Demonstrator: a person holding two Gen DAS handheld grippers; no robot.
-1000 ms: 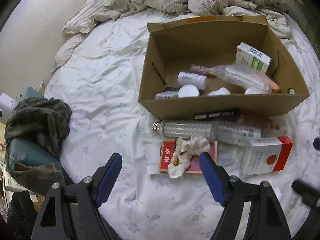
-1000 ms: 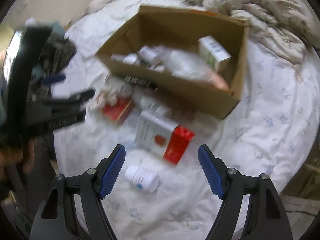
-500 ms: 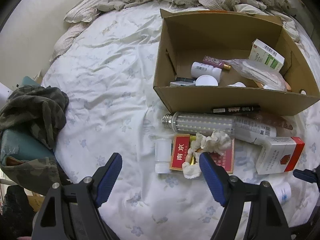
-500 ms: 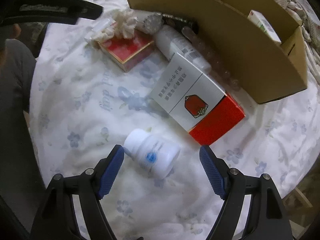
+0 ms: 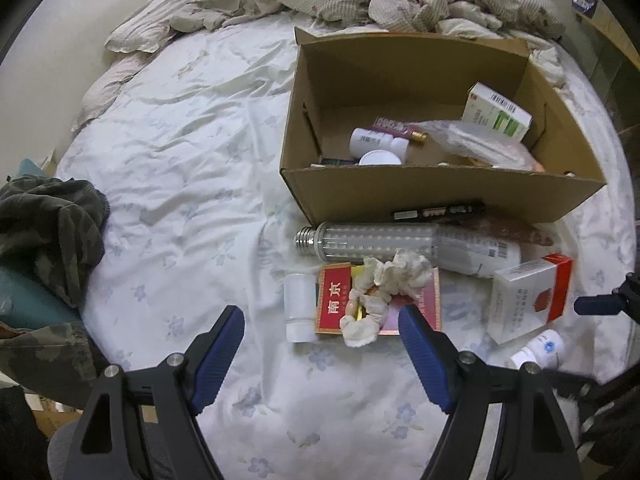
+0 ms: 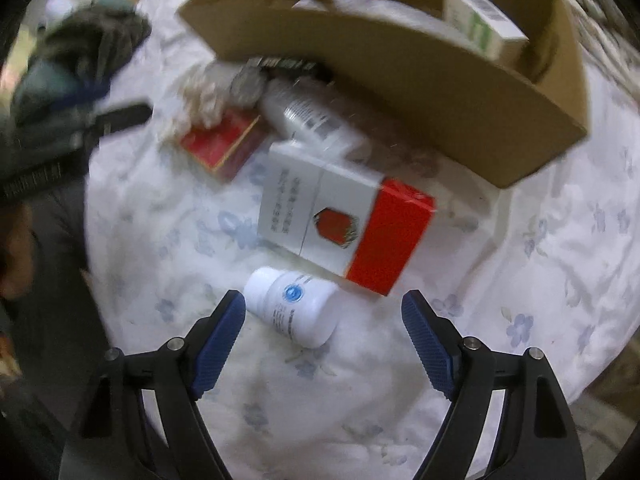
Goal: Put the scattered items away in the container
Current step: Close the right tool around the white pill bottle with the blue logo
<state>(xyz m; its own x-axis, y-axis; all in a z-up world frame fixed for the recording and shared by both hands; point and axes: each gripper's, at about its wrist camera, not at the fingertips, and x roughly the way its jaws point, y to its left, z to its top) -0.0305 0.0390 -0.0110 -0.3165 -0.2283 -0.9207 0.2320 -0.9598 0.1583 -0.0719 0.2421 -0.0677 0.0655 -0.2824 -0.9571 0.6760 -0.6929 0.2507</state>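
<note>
The cardboard box (image 5: 432,196) stands on the bed sheet (image 5: 180,168), far ahead of both tongs, with some items already inside. The right gripper (image 6: 323,312) is wide open and holds nothing; a white pill bottle (image 6: 292,308) lies between its fingers, close to the left one, perhaps touching it, the blur makes this unclear. Just beyond the bottle is a white and red carton (image 6: 344,224). The left gripper (image 5: 321,326) is also wide open and empty. Ahead of it lie a red cigarette pack (image 5: 334,304) with a crumpled tissue (image 5: 384,288) on top, a small white vial (image 5: 298,308) beside it, then a long LED bulb (image 5: 372,240) near the box.
</note>
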